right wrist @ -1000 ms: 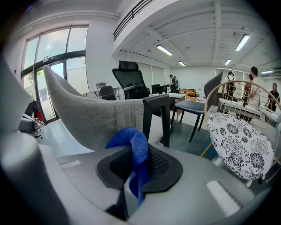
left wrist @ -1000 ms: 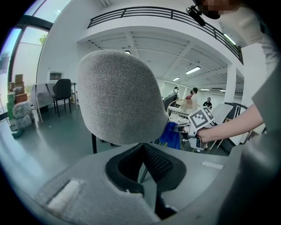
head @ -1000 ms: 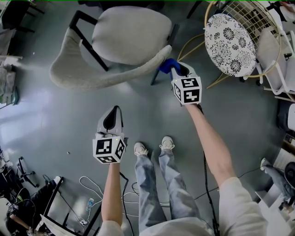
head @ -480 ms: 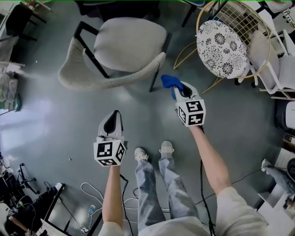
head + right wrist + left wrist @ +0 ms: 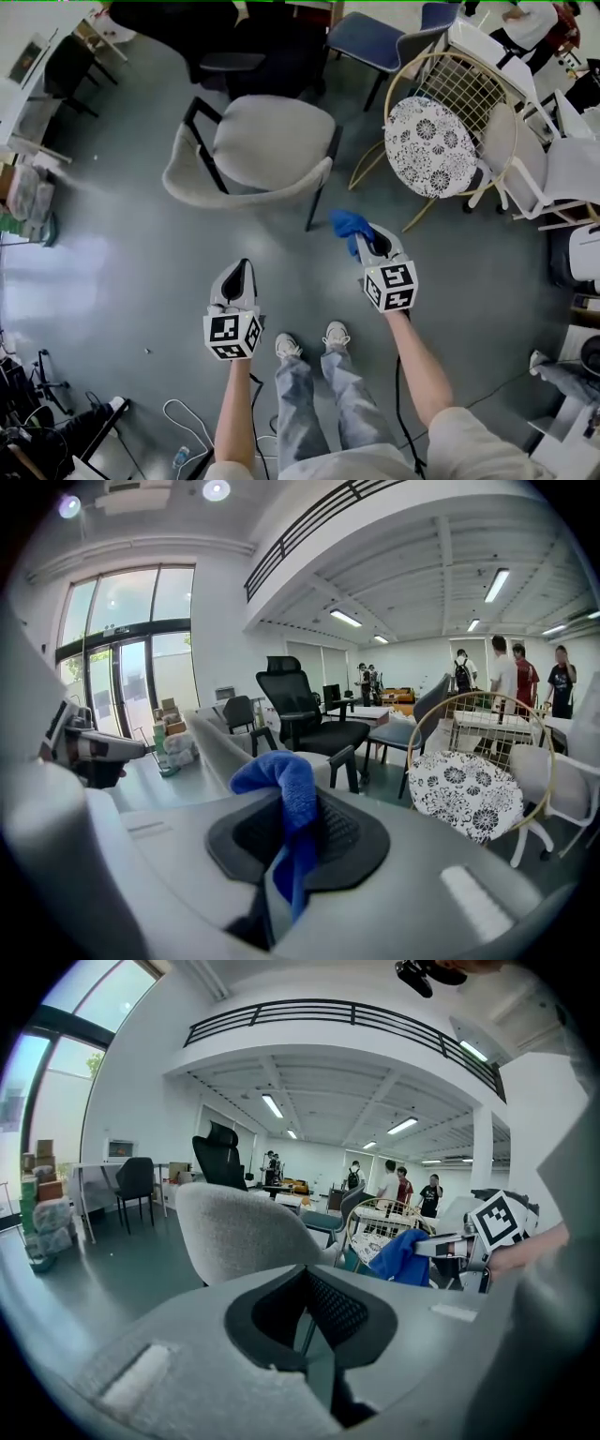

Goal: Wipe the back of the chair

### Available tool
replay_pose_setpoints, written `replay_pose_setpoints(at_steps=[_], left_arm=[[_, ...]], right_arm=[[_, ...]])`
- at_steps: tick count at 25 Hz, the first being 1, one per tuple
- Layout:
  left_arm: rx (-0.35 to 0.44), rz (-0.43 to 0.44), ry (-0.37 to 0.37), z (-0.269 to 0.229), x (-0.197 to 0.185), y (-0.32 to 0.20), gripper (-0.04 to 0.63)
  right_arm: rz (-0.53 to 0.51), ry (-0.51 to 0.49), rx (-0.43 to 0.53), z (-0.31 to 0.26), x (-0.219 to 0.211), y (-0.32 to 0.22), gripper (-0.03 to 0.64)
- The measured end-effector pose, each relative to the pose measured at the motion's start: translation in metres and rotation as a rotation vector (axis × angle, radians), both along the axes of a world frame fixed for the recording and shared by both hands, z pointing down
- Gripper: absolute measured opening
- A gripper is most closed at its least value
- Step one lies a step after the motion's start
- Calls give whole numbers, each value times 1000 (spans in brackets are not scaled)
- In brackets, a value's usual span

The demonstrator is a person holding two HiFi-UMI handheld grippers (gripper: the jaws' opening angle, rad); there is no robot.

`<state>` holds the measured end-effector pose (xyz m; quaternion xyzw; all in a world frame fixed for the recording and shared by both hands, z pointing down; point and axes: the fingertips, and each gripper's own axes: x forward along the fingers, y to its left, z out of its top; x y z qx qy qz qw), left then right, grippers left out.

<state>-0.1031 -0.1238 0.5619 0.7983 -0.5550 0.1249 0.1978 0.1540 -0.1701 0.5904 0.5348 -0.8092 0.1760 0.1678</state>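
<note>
— Where is the chair from here?
— The grey chair (image 5: 267, 141) stands on the floor (image 5: 112, 281) ahead of you. Its curved back (image 5: 234, 195) is on the near side, turned toward you. Nothing touches that back.
— And the cloth?
— Your right gripper (image 5: 362, 242) is clenched on the blue cloth (image 5: 348, 225). A fold bunches up past the pads and the rest runs down between them. You hold it near the right end of the back, on your side of it, and apart from it.
— My left?
— Your left gripper (image 5: 239, 266) has its jaws pressed together on nothing. It hovers left of the right one, points toward the chair back and is well clear of it.
— What else is around?
— A wire chair (image 5: 427, 145) with a flowered round seat stands to the right of the grey one. Your shoes (image 5: 286, 349) sit between the two grippers, nearest you.
</note>
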Motion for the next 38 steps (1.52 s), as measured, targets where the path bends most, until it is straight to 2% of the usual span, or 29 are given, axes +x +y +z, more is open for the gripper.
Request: replay_pose_setpoints(at_steps=[6, 13, 20, 28, 38], left_arm=[[52, 0, 10, -51, 2, -5, 5], [67, 10, 20, -120, 21, -3, 5], [128, 32, 25, -176, 22, -14, 5], [161, 60, 14, -227, 21, -7, 5], [208, 69, 27, -258, 13, 7, 5]], right_arm=[[8, -8, 47, -63, 4, 6, 44], [6, -9, 80, -141, 19, 13, 44], [41, -25, 159, -208, 26, 6, 44], [59, -22, 181, -259, 28, 23, 43], [75, -14, 227, -291, 23, 42, 43]])
